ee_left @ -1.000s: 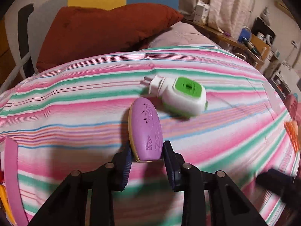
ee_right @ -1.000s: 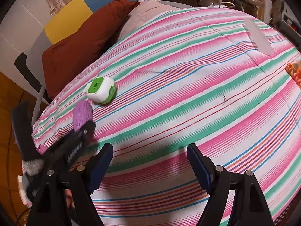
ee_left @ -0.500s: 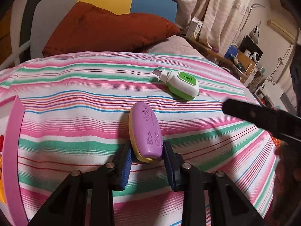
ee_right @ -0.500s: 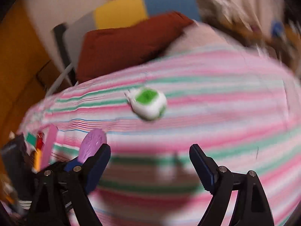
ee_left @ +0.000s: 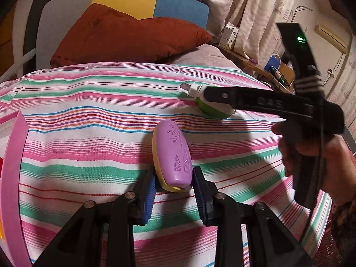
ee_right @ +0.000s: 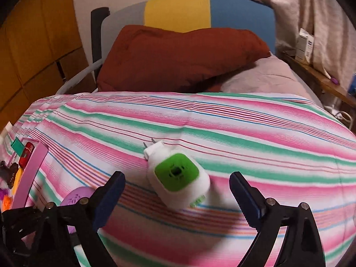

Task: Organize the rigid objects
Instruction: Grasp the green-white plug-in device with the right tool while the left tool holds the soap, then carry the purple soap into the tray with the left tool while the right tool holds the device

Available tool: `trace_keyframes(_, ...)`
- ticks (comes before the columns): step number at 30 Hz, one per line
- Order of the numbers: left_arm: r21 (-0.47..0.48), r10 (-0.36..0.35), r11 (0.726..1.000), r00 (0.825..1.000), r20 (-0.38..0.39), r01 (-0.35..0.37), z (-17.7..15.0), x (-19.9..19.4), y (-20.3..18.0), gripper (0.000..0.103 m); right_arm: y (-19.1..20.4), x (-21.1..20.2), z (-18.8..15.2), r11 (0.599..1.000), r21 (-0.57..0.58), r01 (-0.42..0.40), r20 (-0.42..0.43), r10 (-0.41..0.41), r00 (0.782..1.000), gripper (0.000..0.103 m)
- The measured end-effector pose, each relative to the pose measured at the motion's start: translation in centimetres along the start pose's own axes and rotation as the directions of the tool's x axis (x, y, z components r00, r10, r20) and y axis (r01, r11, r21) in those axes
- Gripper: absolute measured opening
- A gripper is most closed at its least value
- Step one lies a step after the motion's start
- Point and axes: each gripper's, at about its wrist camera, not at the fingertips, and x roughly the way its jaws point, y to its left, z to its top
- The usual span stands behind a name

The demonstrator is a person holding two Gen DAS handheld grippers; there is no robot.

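Straddling the white-and-green plug-in device (ee_right: 178, 178) on the striped bedspread (ee_right: 244, 133), the right tool (ee_right: 178, 198) is opening wide, its pads clear of the casing. That hard, smooth shell looks light and stiff, best pinched across its flat sides (away from the prongs at 11 o'clock). Toward 8 o'clock, the left tool (ee_left: 172, 191) is clamped on the purple oval case (ee_left: 172, 155), rigid and probably slippery.
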Motion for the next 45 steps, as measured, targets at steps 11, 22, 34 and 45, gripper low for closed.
trace_keyframes(11, 0.005, 0.009, 1.000, 1.000, 0.005, -0.009, -0.2, -0.2, -0.1, 0.031, 0.4, 1.9, -0.8, 0.999, 0.028, -0.042, -0.070, 0.044, 0.997, 0.062)
trace_keyframes(22, -0.004, 0.000, 1.000, 1.000, 0.007, 0.000, -0.2, -0.1, 0.0, 0.031, 0.5, -1.7, -3.7, 0.991, 0.096, 0.096, -0.215, -0.073, 0.974, 0.061)
trace_keyframes(34, -0.006, 0.015, 1.000, 1.000, -0.023, -0.015, 0.4, -0.3, -0.1, 0.034, 1.0, -5.2, -7.1, 0.980, 0.147, 0.131, -0.222, -0.096, 0.970, 0.068)
trace_keyframes(45, -0.008, 0.098, 0.995, 0.992, -0.086, -0.099, 2.9, 0.9, -1.1, 0.048, 0.0, -4.5, -7.4, 0.977, 0.177, 0.116, -0.259, -0.067, 0.964, 0.053)
